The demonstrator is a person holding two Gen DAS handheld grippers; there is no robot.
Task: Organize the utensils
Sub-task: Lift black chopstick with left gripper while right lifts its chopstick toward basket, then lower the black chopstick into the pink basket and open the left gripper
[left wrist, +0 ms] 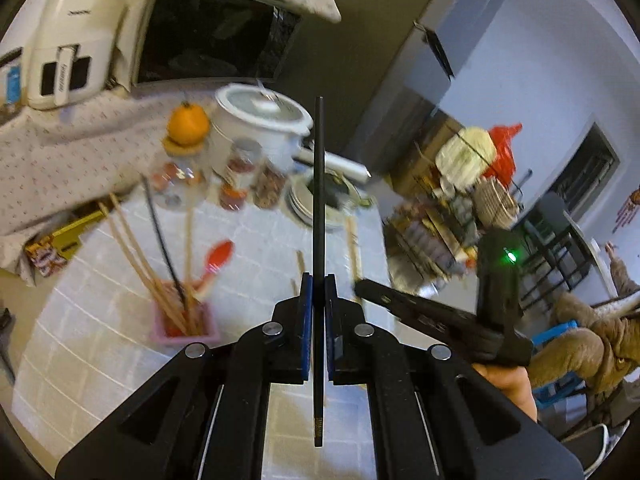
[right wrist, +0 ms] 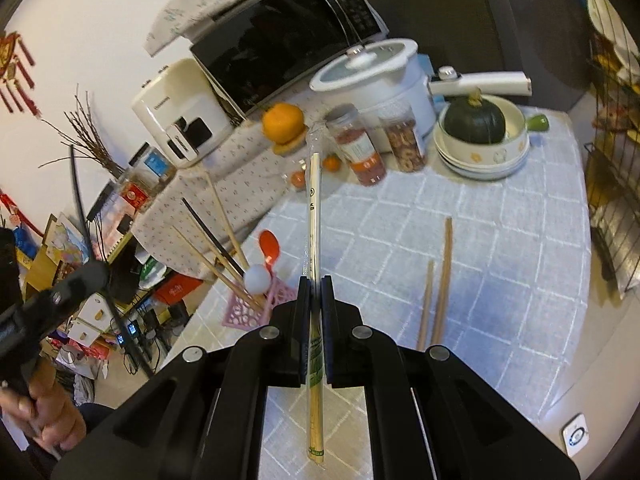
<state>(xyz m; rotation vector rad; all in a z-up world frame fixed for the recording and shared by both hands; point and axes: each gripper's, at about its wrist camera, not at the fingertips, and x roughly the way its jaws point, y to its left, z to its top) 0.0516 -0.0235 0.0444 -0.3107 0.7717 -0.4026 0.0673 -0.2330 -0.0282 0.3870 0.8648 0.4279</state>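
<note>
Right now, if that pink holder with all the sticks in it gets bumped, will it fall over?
Probably, yes. The pink holder looks small and short, while the chopsticks in it lean far out to one side, so it seems top-heavy. It looks like thin cut-out plastic, likely light. On the smooth tablecloth it might slide first, then tip.

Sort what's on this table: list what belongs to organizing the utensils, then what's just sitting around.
Job:
black chopstick in left gripper
wrapped chopsticks in right gripper
pink holder
loose wooden chopsticks

Lying about:
orange
squash
jars
cooker
microwave
</note>
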